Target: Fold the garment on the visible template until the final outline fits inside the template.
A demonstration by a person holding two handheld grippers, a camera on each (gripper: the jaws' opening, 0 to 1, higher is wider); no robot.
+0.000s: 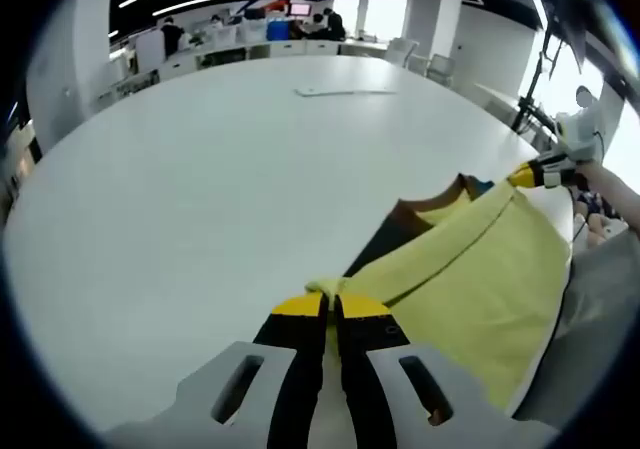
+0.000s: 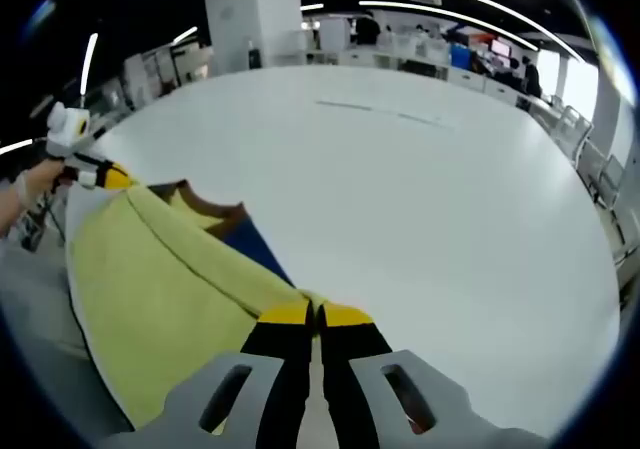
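Both grippers pinch the soft yellow garment [image 1: 480, 269] with jaws closed on its edge: left gripper [image 1: 333, 307], right gripper [image 2: 315, 315]. It lies on the big white round table [image 1: 200, 189], with brown and blue parts showing. Far off, desks and people sit behind.

Yellow garment [image 1: 480, 269] with brown and navy parts on a white table [image 1: 220, 169]; black grippers [image 1: 332, 309] tipped yellow
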